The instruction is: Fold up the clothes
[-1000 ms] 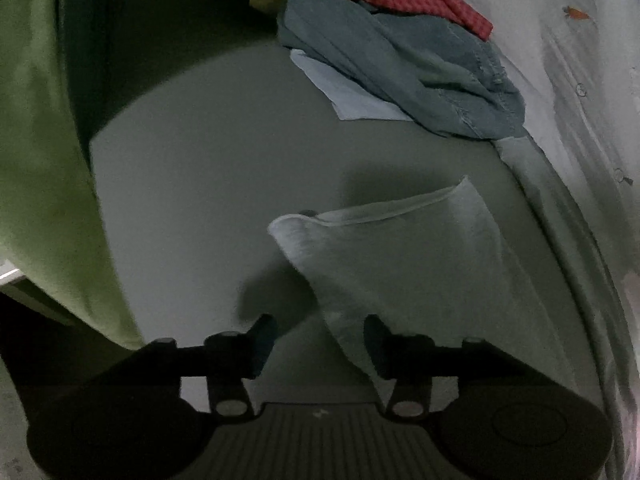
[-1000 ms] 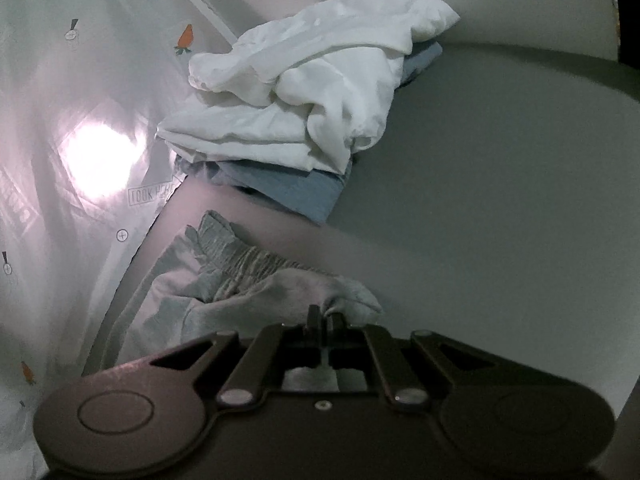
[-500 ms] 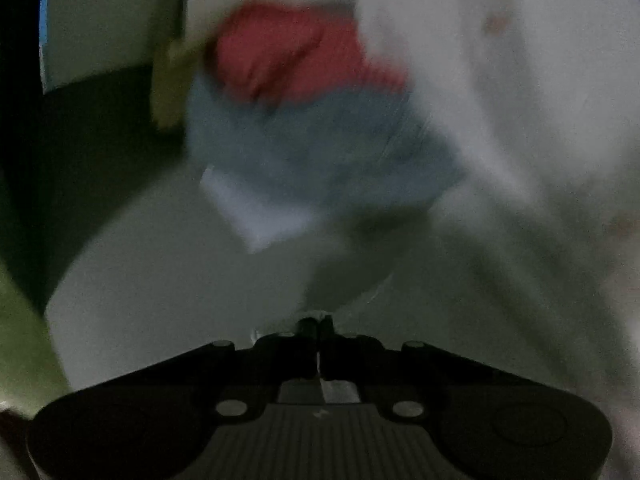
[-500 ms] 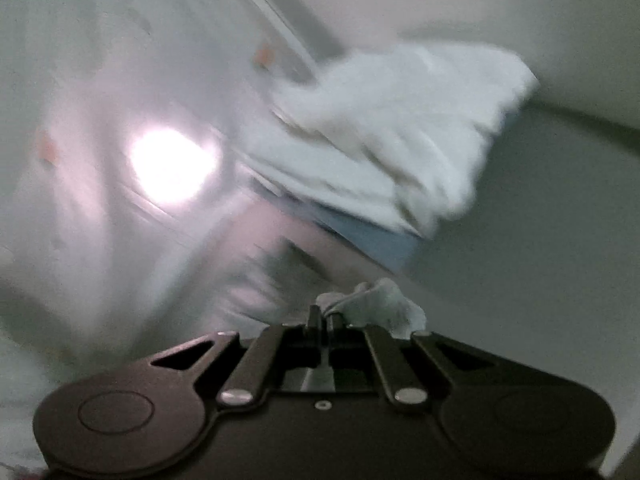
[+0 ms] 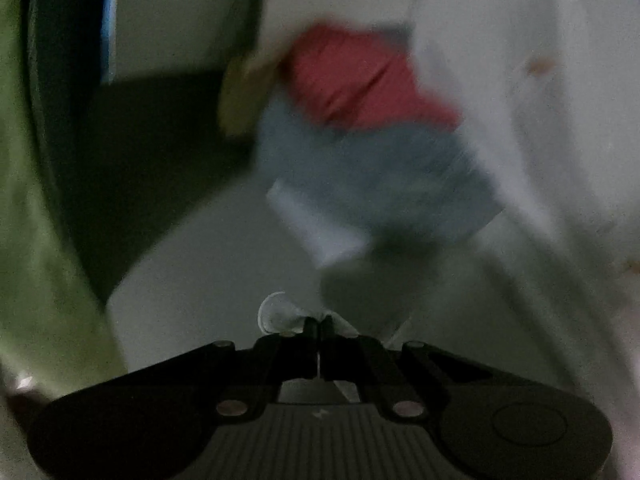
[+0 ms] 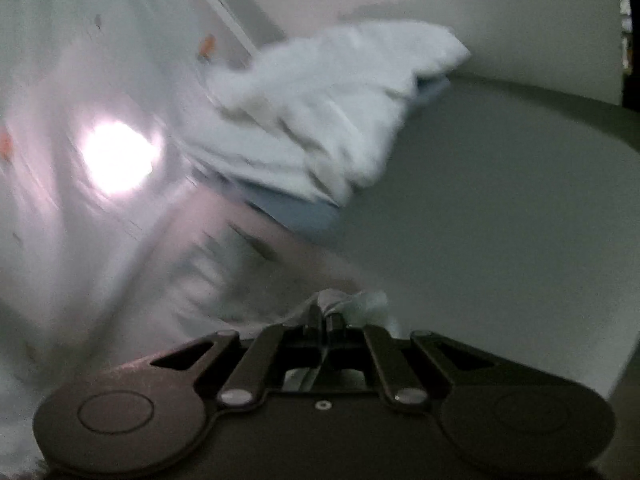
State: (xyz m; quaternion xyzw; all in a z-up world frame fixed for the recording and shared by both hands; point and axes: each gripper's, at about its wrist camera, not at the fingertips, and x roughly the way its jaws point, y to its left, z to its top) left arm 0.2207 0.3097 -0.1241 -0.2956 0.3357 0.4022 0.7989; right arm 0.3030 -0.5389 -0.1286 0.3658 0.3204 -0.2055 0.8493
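- Cloth (image 5: 280,314) sits pinched in the left gripper (image 5: 319,322): its jaws are pressed together on a pale grey-white edge, which bulges out in a small rounded loop just left of the fingertips and shows a little to their right.
- Cloth (image 6: 360,300) is also caught in the right gripper (image 6: 329,314); those jaws are closed on a bunched, crumpled fold that sticks up just beyond the tips, mostly to their right.
- Seen from the right wrist, more of the cloth trails away left of the gripper as a blurred, streaky grey mass; its shape there cannot be made out.
- Both held bits look thin, light-coloured and wrinkled. Whether the two grippers hold one garment cannot be told.
- Table (image 5: 192,288), grey and plain, lies under and beyond the left gripper.
- Beyond the left gripper on the table is a blurred pile: a red garment (image 5: 360,80) on top of blue fabric (image 5: 372,176).
- Beyond the right gripper on the table (image 6: 500,208) rests a heap of white laundry (image 6: 320,108) over a blue piece (image 6: 304,216).
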